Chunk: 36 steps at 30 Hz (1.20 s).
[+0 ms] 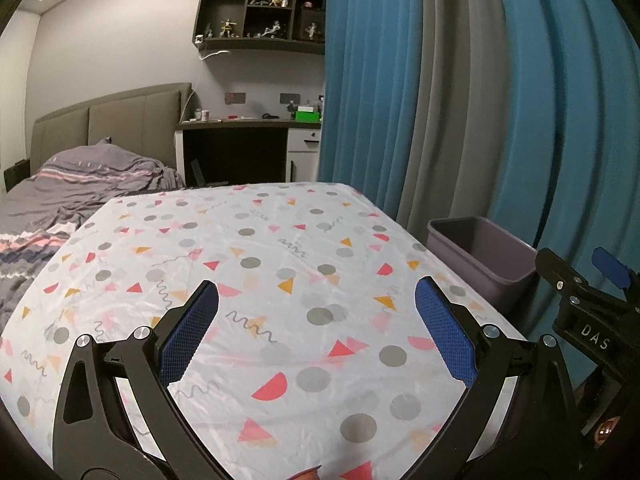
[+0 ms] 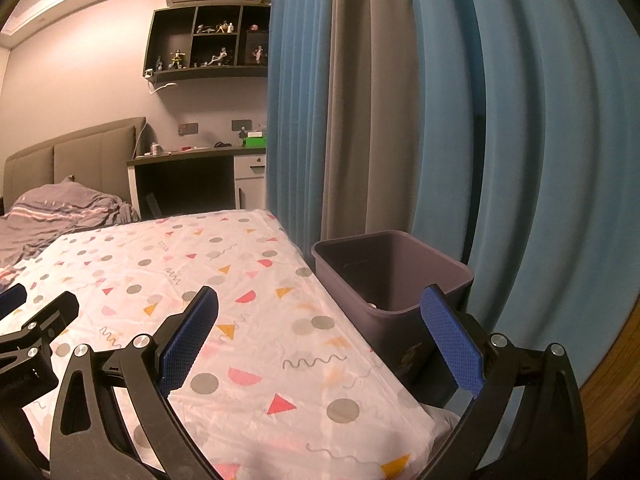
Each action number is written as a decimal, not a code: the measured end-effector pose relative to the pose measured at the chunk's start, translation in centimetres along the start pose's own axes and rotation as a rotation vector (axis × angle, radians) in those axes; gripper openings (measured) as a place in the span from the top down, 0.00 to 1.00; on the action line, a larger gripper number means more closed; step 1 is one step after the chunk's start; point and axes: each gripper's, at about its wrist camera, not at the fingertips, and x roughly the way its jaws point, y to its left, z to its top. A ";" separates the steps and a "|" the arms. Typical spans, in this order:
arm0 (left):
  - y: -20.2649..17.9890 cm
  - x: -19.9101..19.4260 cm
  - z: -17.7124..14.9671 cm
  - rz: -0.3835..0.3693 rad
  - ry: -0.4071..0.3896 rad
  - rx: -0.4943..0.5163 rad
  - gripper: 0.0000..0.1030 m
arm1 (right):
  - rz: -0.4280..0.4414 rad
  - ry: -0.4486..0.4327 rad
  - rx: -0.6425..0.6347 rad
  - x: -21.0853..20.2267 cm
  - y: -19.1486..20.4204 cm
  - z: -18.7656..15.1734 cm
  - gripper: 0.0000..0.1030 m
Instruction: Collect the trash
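Well, both grippers hover over the table [image 1: 280,248], which wears a white cloth dotted with grey circles, pink and orange triangles and squiggles. The left gripper [image 1: 316,320] has its blue-padded fingers spread wide with only cloth between them. The right gripper [image 2: 320,328] is spread just as wide and holds nothing; its left finger sits over the cloth and its right finger overlaps the bin.

The bin [image 2: 390,276], a purple-grey tub, stands just beside the table's right edge, against the blue and grey curtain [image 2: 440,120]. From the left view I see only its rim and far wall past the table's right edge. The right view looks down inside: the walls are bare, and a small pale thing lies at the bottom, too small to tell what it is. No trash shows on the cloth in either view.

The left view catches the right gripper's side at the far right, with the letters DAS on it, and a reddish scrap at the table's near edge, mostly cut off. The right view catches the left gripper at its left edge.

Behind the table lie a bed [image 1: 80,184] with grey bedding, a desk [image 1: 248,136] and a shelf [image 1: 260,12] of figurines.
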 end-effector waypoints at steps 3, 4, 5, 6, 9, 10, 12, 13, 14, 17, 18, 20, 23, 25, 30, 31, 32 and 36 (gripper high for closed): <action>0.0 0.0 0.0 -0.005 0.002 -0.004 0.06 | 0.000 0.000 0.000 -0.1 0.0 0.0 0.06; 0.0 -0.1 -0.1 -0.007 0.002 -0.002 0.06 | -0.001 -0.001 0.000 -0.1 0.0 0.0 0.06; 0.0 -0.1 -0.1 -0.008 0.002 -0.001 0.06 | 0.000 -0.001 -0.001 0.0 -0.1 0.0 0.06; 0.0 -0.1 -0.1 -0.008 0.002 -0.001 0.06 | 0.001 -0.001 -0.002 0.0 -0.1 0.0 0.06; 0.0 -0.2 -0.2 -0.012 0.006 -0.003 0.06 | 0.000 0.000 -0.001 0.0 0.0 0.0 0.06; 0.0 -0.2 -0.2 -0.013 0.007 -0.003 0.06 | 0.001 0.000 -0.001 0.0 0.0 0.0 0.06; 0.1 -0.2 -0.3 -0.014 0.009 -0.003 0.06 | 0.001 0.000 0.000 0.0 0.0 0.0 0.06; 0.1 -0.2 -0.3 -0.015 0.009 -0.004 0.06 | 0.000 0.001 -0.001 0.0 0.0 0.0 0.06; 0.1 -0.2 -0.3 -0.014 0.009 -0.005 0.06 | 0.000 0.000 -0.002 0.0 0.0 0.0 0.06; 0.0 -0.2 -0.3 -0.015 0.009 -0.004 0.06 | 0.000 0.001 -0.001 0.0 0.0 0.0 0.06; 0.0 -0.2 -0.3 -0.014 0.009 -0.004 0.06 | 0.000 0.001 -0.002 0.0 0.0 0.0 0.06; 0.0 -0.2 -0.3 -0.015 0.010 -0.005 0.06 | 0.000 0.000 -0.001 0.0 0.0 0.0 0.06; 0.0 -0.2 -0.3 -0.017 0.011 -0.004 0.06 | 0.001 -0.001 0.000 0.0 0.0 0.0 0.06; 0.0 -0.2 -0.3 -0.018 0.012 -0.004 0.06 | -0.001 -0.003 0.000 -0.1 0.0 0.0 0.06; -0.1 -0.2 -0.4 -0.018 0.013 -0.004 0.06 | -0.001 -0.003 0.000 0.0 0.0 -0.1 0.06; -0.1 -0.2 -0.4 -0.018 0.013 -0.005 0.06 | -0.001 -0.002 0.000 0.0 0.0 -0.1 0.06; -0.2 -0.2 -0.4 -0.017 0.012 -0.004 0.06 | 0.000 -0.003 0.000 0.0 0.0 -0.2 0.06; -0.2 -0.2 -0.4 -0.018 0.013 -0.004 0.06 | -0.001 -0.003 0.000 0.0 0.0 -0.1 0.06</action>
